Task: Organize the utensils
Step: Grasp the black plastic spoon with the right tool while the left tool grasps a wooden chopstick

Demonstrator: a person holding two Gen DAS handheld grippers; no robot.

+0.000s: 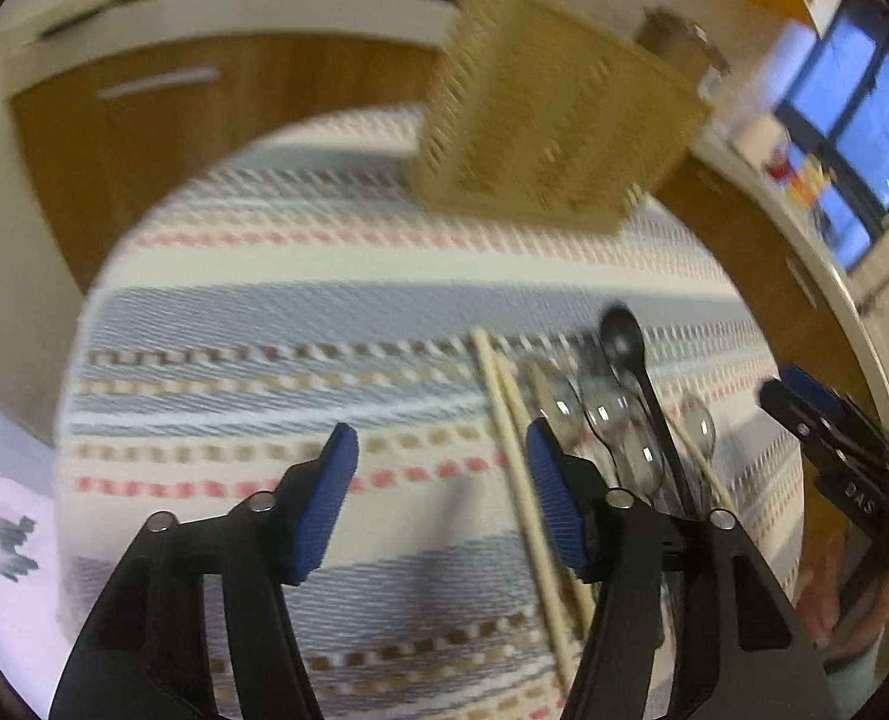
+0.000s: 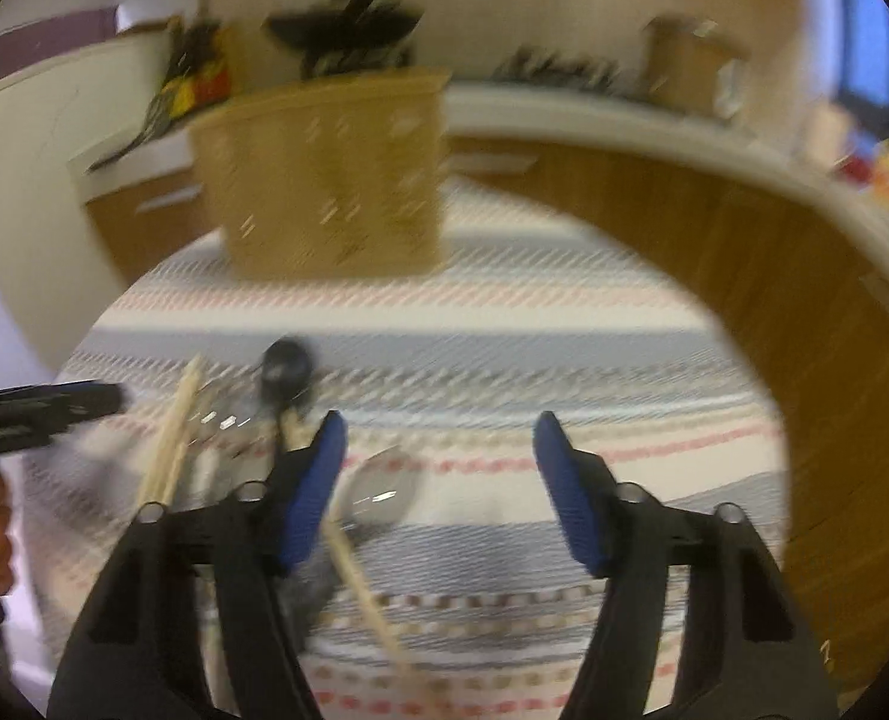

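A pile of utensils lies on a striped placemat (image 1: 264,324): pale wooden chopsticks (image 1: 516,474), clear plastic spoons (image 1: 618,420) and a black spoon (image 1: 624,342). My left gripper (image 1: 441,450) is open and empty, just left of the pile; its right finger overlaps the chopsticks. My right gripper (image 2: 438,438) is open and empty, to the right of the pile, with the chopsticks (image 2: 171,438), black spoon (image 2: 285,369) and a clear spoon (image 2: 384,489) by its left finger. A tan woven basket (image 1: 552,120) stands at the far side of the mat, also in the right wrist view (image 2: 324,174).
The placemat (image 2: 564,360) covers a round table. Wooden cabinets (image 1: 144,138) under a white counter stand behind it, with dark cookware (image 2: 348,24) on the counter. A window (image 1: 852,120) is at the right. The right gripper shows at the left wrist view's right edge (image 1: 816,408).
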